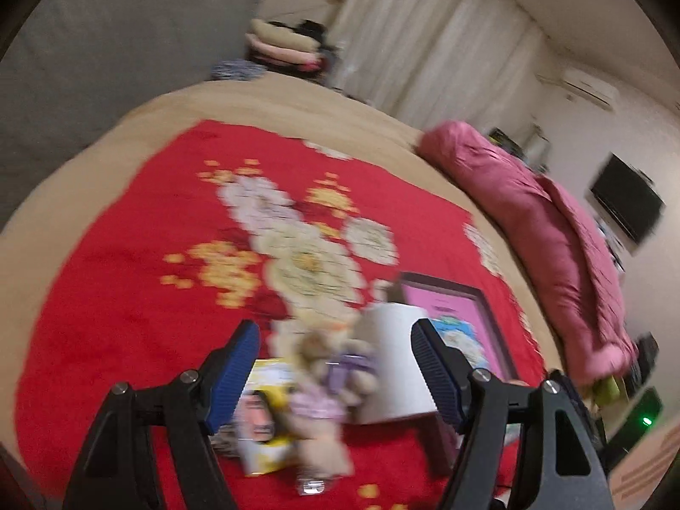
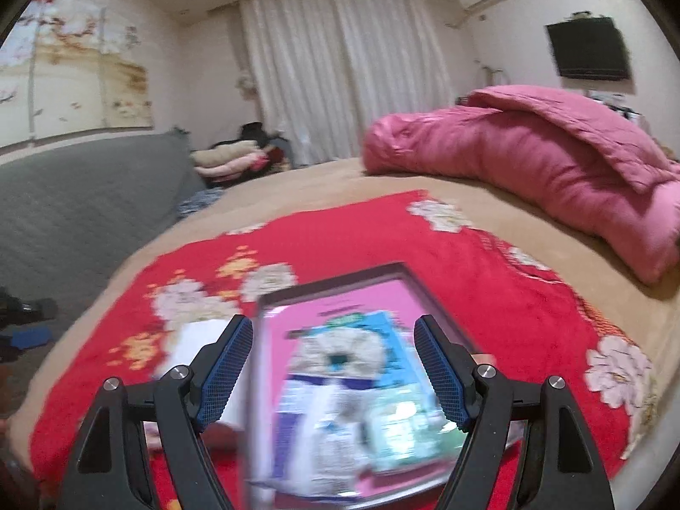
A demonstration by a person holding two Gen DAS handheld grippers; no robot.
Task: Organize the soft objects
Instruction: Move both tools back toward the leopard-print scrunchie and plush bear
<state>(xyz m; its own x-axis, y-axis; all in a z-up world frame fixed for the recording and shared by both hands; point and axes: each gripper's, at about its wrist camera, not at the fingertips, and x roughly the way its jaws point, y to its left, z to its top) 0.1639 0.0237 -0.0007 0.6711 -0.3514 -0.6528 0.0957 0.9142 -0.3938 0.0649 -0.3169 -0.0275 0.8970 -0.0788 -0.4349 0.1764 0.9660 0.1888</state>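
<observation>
Two handheld grippers hover over a bed spread with a red plush blanket patterned with cream and yellow flowers (image 1: pixel 127 297). Both views are blurred.

The left gripper (image 1: pixel 335 376) has its blue-padded jaws spread wide with nothing between the pads. Below it, loose on the blanket, lie a small beige stuffed teddy bear in a pale pink and purple outfit (image 1: pixel 329 386), a yellow and white packet (image 1: pixel 265 420) touching its left side, and a white paper-like cylinder (image 1: pixel 397 365) just beside it on the right.

The right gripper (image 2: pixel 331 372) is also wide open and holds nothing. Beneath it sits a shallow rectangular tray with a dark rim and bright pink floor (image 2: pixel 340 287). Inside the tray are several soft-looking packets: a blue and white one (image 2: pixel 369 335) towards the back, a white and purple one (image 2: pixel 323 429) in the middle, and a green one (image 2: pixel 408 433) on the right.

A rolled pink quilt (image 2: pixel 531 153) lies at the far side of the bed, well apart from the tray.

As a judgement, the sorting looks partly done: some packets are already in the tray, while the bear, the yellow packet and the cylinder remain outside, just left of it.
</observation>
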